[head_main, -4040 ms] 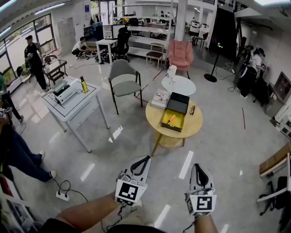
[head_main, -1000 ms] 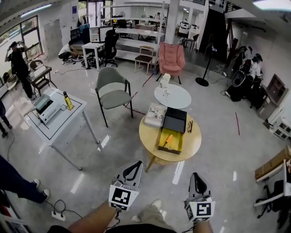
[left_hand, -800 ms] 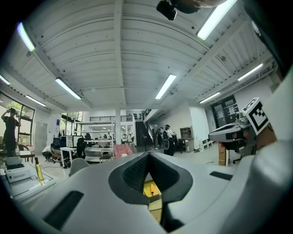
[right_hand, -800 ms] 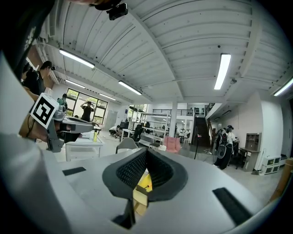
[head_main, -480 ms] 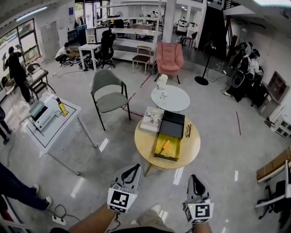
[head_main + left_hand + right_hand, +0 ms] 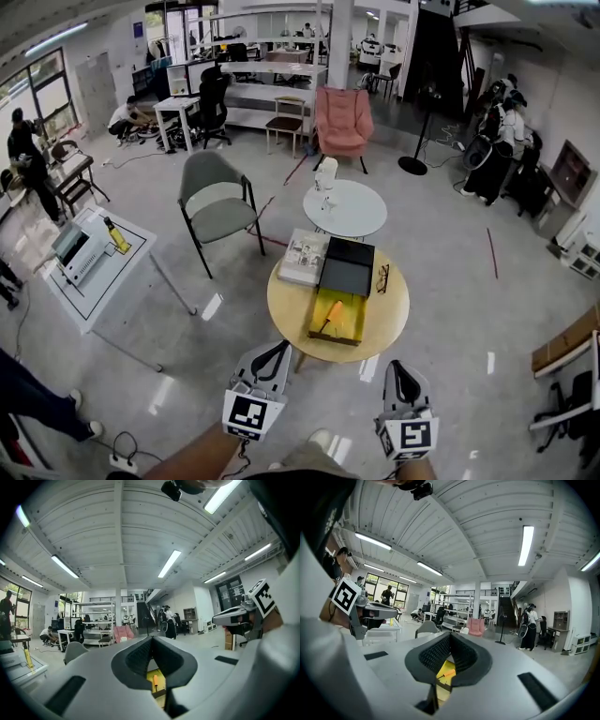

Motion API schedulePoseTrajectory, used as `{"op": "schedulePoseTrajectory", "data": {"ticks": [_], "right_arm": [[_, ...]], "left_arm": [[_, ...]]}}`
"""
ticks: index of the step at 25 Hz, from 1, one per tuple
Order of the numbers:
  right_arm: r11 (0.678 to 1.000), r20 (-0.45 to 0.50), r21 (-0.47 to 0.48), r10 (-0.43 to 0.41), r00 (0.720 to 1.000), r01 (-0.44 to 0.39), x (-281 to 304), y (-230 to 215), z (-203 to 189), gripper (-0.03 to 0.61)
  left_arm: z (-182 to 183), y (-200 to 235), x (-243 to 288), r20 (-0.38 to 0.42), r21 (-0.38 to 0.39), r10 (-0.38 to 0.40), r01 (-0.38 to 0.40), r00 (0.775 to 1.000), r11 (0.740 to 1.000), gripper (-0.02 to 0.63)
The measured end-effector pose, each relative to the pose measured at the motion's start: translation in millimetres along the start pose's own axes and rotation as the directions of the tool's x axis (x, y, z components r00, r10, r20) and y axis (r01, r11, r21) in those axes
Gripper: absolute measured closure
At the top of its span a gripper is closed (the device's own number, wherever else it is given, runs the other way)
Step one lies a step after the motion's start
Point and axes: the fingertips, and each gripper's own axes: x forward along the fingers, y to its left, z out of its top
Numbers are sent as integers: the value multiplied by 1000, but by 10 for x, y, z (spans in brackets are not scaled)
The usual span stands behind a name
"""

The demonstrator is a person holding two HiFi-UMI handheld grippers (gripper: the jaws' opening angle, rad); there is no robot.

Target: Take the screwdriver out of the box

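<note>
One screwdriver lies diagonally in box, handle farther

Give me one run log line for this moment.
left gripper: jaws shut, empty | right gripper: jaws shut, empty | screwdriver: in open yellow box on round table | grippers: short of table

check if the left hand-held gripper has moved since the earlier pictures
Yes. The left hand-held gripper has come forward toward the round wooden table: the wide floor gap between them has nearly closed.
</note>
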Motion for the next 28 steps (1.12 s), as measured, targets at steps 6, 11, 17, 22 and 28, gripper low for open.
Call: {"op": "schedulePoseTrajectory", "data": {"ticks": [6,11,17,22,28], "right_arm": [[1000,9,13,14,1000,-14,254,-214,46,565],[999,18,22,39,999,-40,446,-358,58,565],[996,28,33,76,997,-77,678,-603,69,565],[991,32,16,129,991,-130,846,-739,36,565],[986,27,34,161,987,-162,968,-824,11,565]], "left_arm": [[32,29,293,-7,-1,19,-19,1000,1000,601],[87,52,529,-2,9,42,-42,999,999,601],[126,20,815,-11,5,67,-67,998,998,601],[209,22,983,9,2,102,-102,995,995,601],[137,95,1024,-22,19,150,-149,988,989,601]]}}
